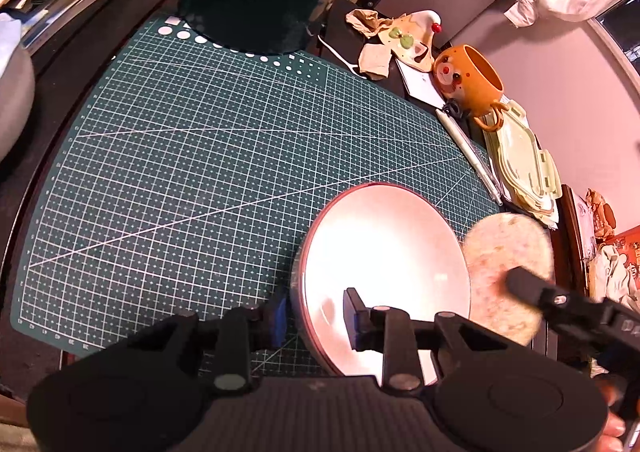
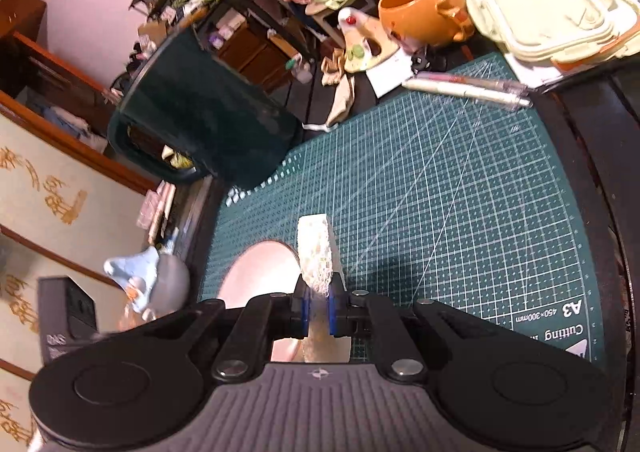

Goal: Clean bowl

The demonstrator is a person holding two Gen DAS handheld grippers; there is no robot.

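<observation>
Left wrist: left gripper [image 1: 316, 318] pinches bowl [image 1: 384, 272] rim; right gripper [image 2: 318, 310] pinches sponge [image 2: 316, 252].

The left gripper [image 1: 316, 316] has its jaws clamped, and the right gripper [image 2: 318, 310] has its jaws pinched nearly together.

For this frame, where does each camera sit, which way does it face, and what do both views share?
Left wrist: rides the left claw, looking over the green mat; its fingers straddle the bowl rim; a fingertip shows bottom right.
Right wrist: rides the right claw, facing the dark bin, shut on the sponge.
Shared: bowl, sponge, mat, orange mug.
</observation>
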